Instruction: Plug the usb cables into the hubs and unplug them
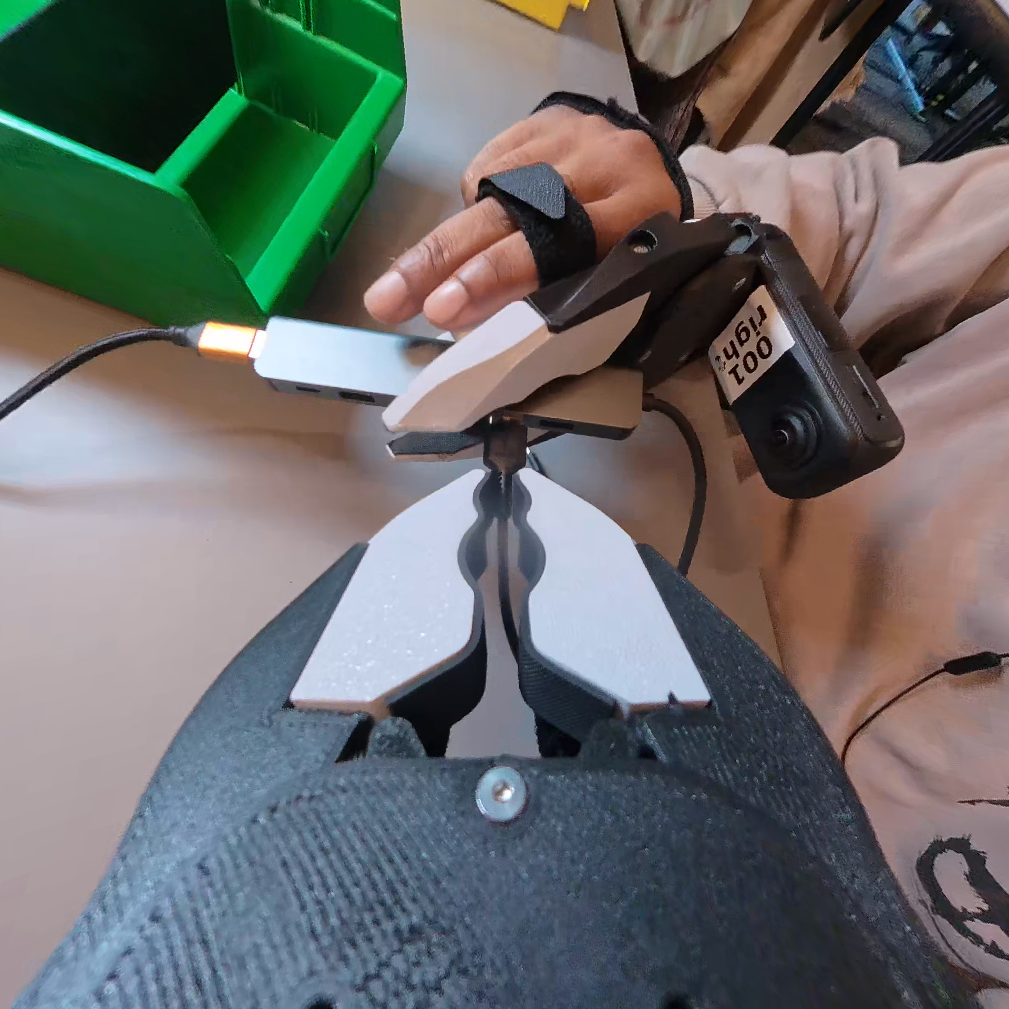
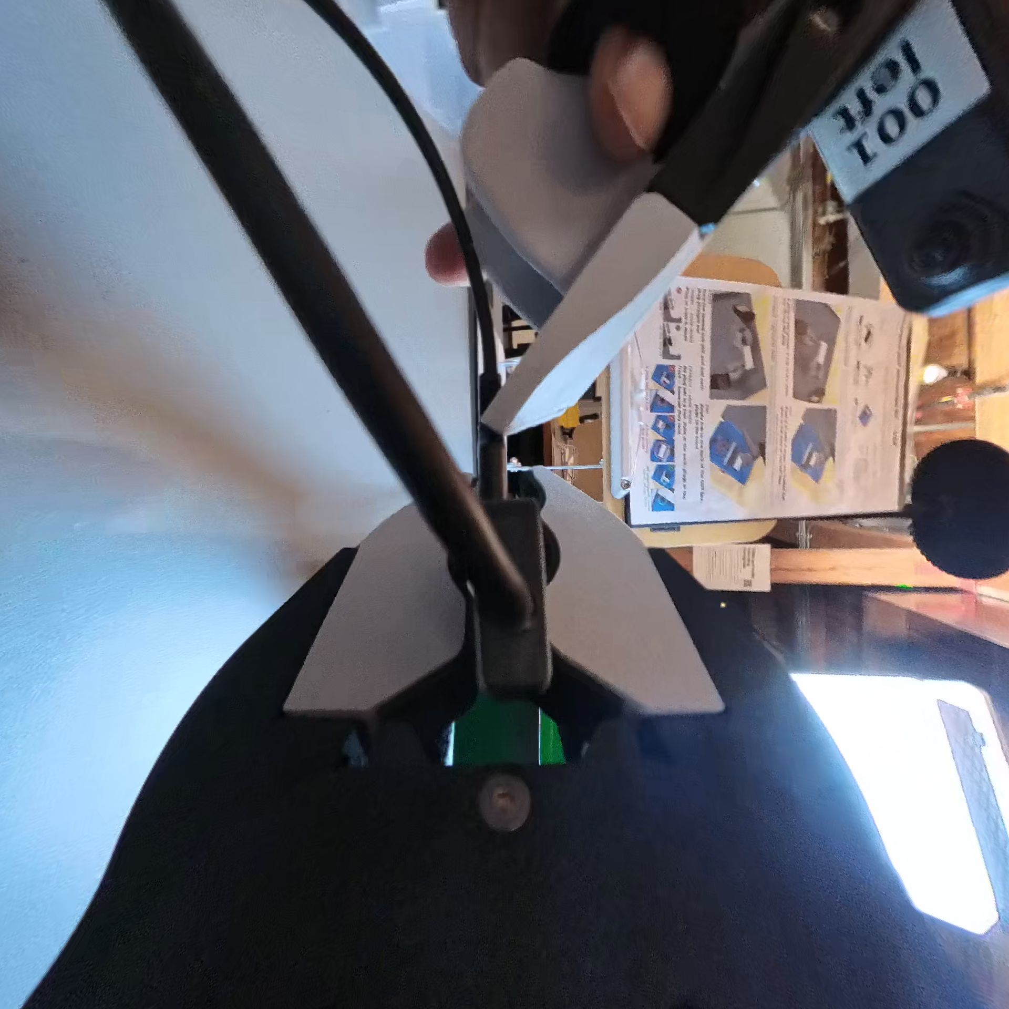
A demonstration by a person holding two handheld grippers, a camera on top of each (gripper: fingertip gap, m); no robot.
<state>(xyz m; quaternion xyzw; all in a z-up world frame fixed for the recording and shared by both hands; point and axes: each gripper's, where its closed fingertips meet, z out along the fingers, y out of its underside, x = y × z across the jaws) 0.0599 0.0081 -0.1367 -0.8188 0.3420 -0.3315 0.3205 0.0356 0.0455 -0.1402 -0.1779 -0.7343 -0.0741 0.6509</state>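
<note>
A grey USB hub (image 1: pixel 327 360) is held level above the table, clamped across its middle by my right gripper (image 1: pixel 398 431). An orange-collared cable (image 1: pixel 226 341) is plugged into its left end. My left gripper (image 1: pixel 502 480) is shut on a small black USB plug (image 1: pixel 505 447). The plug's tip is at a port on the hub's near side, with a sliver of metal showing. In the right wrist view my right gripper (image 2: pixel 510 502) is shut on the hub (image 2: pixel 513 644), seen end-on. The left gripper (image 2: pixel 494 420) comes in from above with the plug (image 2: pixel 491 464).
A green compartment bin (image 1: pixel 218 164) stands on the table just behind the hub. The hub's thick black cable (image 2: pixel 327 327) crosses close to the right camera. A person's hand (image 1: pixel 491 245) and light sleeve (image 1: pixel 873 382) fill the right side. A printed sheet (image 2: pixel 764 398) stands beyond. Some 4 centimeters of space lies between my two pairs of fingers.
</note>
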